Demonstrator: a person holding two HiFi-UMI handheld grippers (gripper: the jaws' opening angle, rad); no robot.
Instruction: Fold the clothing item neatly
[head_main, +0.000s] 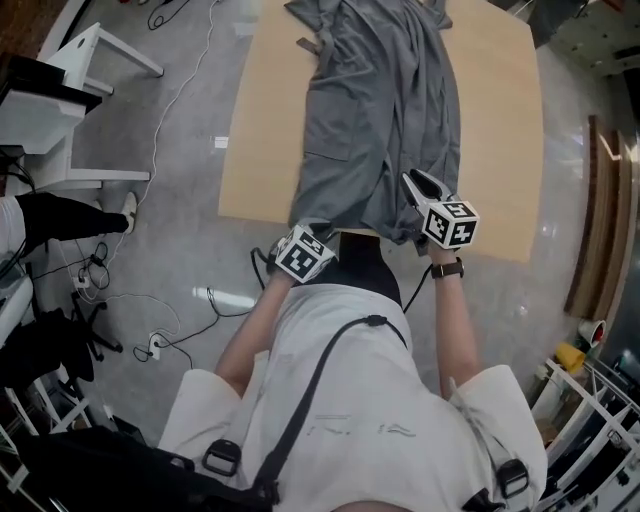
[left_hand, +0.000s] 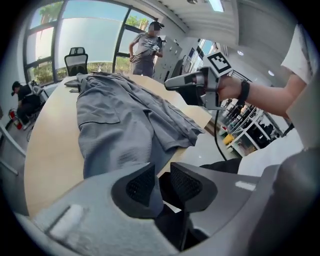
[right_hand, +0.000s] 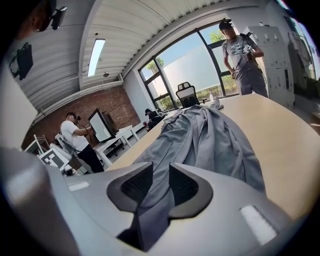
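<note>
A grey garment (head_main: 380, 110) lies lengthwise on a light wooden table (head_main: 500, 120), its near hem hanging over the front edge. My right gripper (head_main: 412, 180) is over the garment's near right part. In the right gripper view grey cloth (right_hand: 210, 135) fills the narrow gap of the right gripper (right_hand: 160, 182), which is shut on it. My left gripper (head_main: 305, 235) is at the hem's near left corner, by the table edge. In the left gripper view a strip of the garment (left_hand: 115, 130) runs along one pad of the left gripper (left_hand: 161, 182), with a dark gap beside it. Whether the pads press it is unclear.
Bare tabletop (left_hand: 45, 150) flanks the garment on both sides. White desks (head_main: 70, 90) and floor cables (head_main: 150, 330) are left of the table. A person (right_hand: 240, 55) stands beyond the far end, and another person (right_hand: 75, 140) stands by a desk. An office chair (left_hand: 75, 60) stands at the far end.
</note>
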